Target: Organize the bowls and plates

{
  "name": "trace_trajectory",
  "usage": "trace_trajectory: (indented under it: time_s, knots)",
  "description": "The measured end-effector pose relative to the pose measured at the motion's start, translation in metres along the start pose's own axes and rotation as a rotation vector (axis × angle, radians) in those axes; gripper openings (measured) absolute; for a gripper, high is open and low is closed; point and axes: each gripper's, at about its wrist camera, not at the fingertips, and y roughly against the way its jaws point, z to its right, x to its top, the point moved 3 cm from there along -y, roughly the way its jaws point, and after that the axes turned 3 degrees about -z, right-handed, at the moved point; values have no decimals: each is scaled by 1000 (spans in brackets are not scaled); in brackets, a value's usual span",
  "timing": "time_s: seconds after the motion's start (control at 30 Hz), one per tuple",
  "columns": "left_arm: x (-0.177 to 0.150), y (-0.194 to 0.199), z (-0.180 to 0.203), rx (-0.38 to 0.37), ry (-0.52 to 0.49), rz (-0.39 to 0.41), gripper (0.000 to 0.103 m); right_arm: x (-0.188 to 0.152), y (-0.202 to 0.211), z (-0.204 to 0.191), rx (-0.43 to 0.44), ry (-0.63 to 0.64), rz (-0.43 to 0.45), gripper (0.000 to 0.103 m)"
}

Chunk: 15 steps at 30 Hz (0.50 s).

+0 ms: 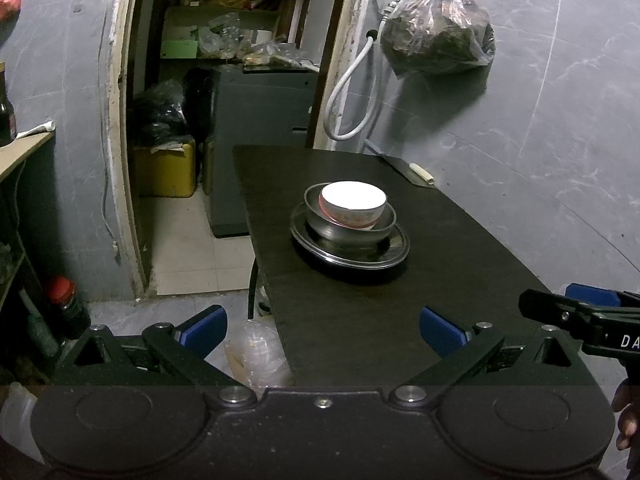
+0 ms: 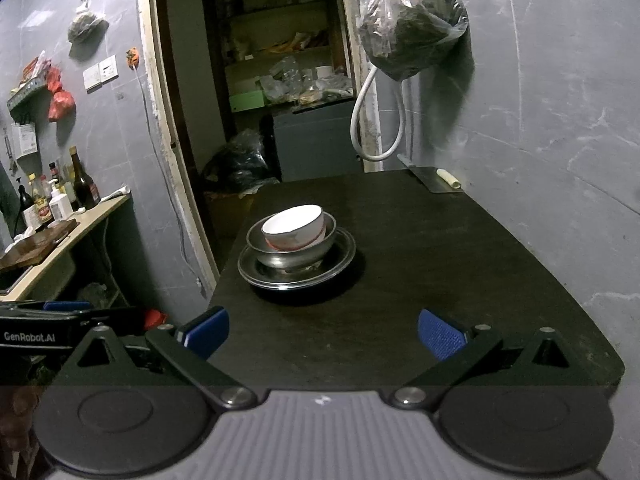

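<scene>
A white bowl with a red pattern (image 1: 354, 204) (image 2: 294, 226) sits tilted inside a steel bowl (image 1: 348, 228) (image 2: 292, 252), which stands on a steel plate (image 1: 352, 252) (image 2: 298, 270) on the dark table (image 1: 360, 320) (image 2: 440, 260). My left gripper (image 1: 322, 330) is open and empty, near the table's front left edge, well short of the stack. My right gripper (image 2: 324, 334) is open and empty above the front of the table. The right gripper also shows at the right edge of the left wrist view (image 1: 580, 312).
A cleaver with a pale handle (image 1: 408, 170) (image 2: 438, 178) lies at the table's far right corner. A filled plastic bag (image 1: 438, 30) (image 2: 412, 26) hangs on the wall above it. A doorway (image 2: 280, 80) opens behind the table. A counter with bottles (image 2: 60, 200) stands left.
</scene>
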Motion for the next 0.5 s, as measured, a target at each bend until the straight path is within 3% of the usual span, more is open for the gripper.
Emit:
trace_trajectory:
  time_s: [0.5]
  knots:
    - [1, -2, 0, 4, -6, -7, 102, 0, 0, 3, 1, 1, -6, 103]
